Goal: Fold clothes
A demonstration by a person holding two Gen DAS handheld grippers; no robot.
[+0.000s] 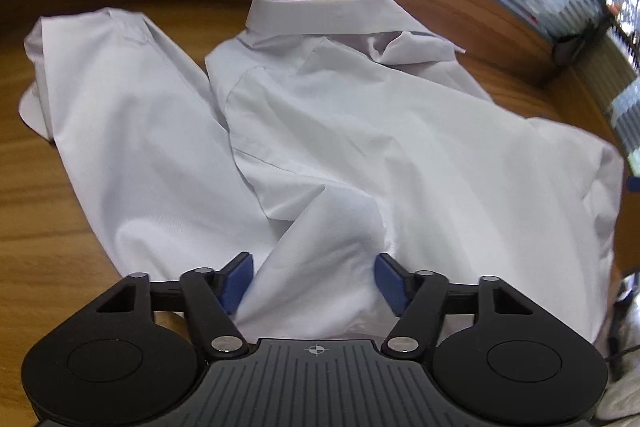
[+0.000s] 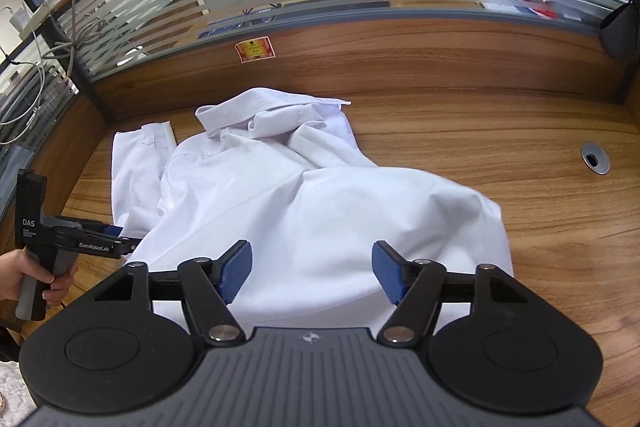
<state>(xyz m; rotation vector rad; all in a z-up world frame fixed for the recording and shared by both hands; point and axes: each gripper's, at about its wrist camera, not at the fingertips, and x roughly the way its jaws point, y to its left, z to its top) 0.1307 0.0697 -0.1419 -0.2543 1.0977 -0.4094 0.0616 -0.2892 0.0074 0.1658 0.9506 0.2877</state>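
Observation:
A white collared shirt [image 1: 360,131] lies rumpled on the wooden desk [image 1: 32,227], collar [image 1: 320,15] at the far side and one sleeve [image 1: 120,127] spread out to the left. My left gripper [image 1: 314,275] is low over the shirt's near left part. Its blue pads stand apart with a raised ridge of cloth between them, and I see no firm pinch. In the right wrist view a hand [image 2: 24,275] holds that left gripper [image 2: 126,241] at the shirt's [image 2: 320,187] left edge. My right gripper [image 2: 312,267] hovers open over the near hem.
A wooden partition with a red-and-yellow sticker [image 2: 255,49] and striped frosted glass runs along the desk's far side. A metal cable grommet [image 2: 595,157] sits in the desk at the right. Cables [image 2: 36,67] hang at the far left, and bare desk [image 2: 480,131] lies right of the shirt.

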